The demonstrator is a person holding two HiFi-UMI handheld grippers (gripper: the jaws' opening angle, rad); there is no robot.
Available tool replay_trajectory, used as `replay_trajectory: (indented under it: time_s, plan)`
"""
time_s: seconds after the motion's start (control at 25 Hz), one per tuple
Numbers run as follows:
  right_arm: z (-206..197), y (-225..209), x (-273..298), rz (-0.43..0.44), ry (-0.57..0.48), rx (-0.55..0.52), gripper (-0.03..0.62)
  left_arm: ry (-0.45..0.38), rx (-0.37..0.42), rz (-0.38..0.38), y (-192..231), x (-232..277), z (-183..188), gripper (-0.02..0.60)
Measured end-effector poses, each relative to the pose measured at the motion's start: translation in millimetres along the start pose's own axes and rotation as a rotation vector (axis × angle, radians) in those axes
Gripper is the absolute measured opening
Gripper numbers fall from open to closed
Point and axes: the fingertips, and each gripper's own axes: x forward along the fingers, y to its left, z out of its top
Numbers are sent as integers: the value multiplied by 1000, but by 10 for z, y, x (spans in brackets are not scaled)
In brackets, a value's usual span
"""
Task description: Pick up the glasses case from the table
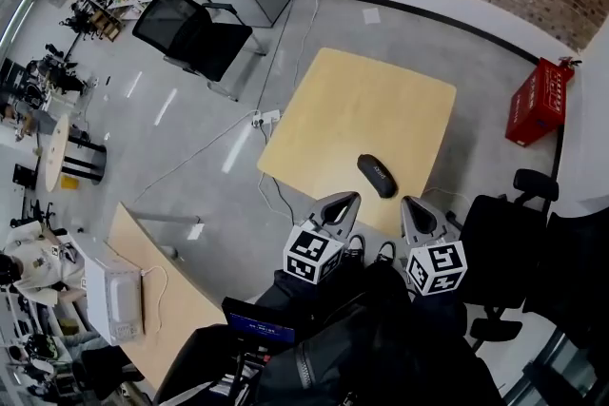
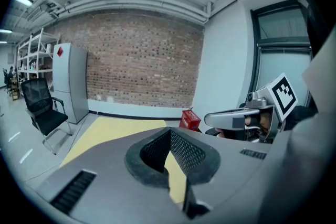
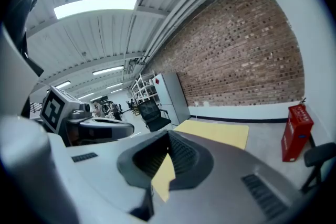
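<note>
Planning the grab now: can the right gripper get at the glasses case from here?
Probably yes. The glasses case lies alone on the table just ahead of the right gripper, nothing between them; its jaws are shut and would need opening first.

You had a matt black case (image 1: 378,176) on a smooth, pale wood-look table (image 1: 362,100) (faint sheen); the pads (image 2: 186,152) looked like ribbed rubber, the floor (image 1: 143,157) glossy.

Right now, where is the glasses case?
In the head view, the glasses case lies on the table by its near edge, just beyond the left gripper and right gripper.
</note>
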Motion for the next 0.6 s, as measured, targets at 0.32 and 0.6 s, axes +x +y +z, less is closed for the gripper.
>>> replay_trajectory:
  time_s: [0.32,0.6]
  plan:
    - [-347,-99,314,-20,116,-52,5,60,-75,-6,252,155,-400,0]
    - [-884,-198,799,-7,281,-160,5,117,-106,-1,602,304,-763,0]
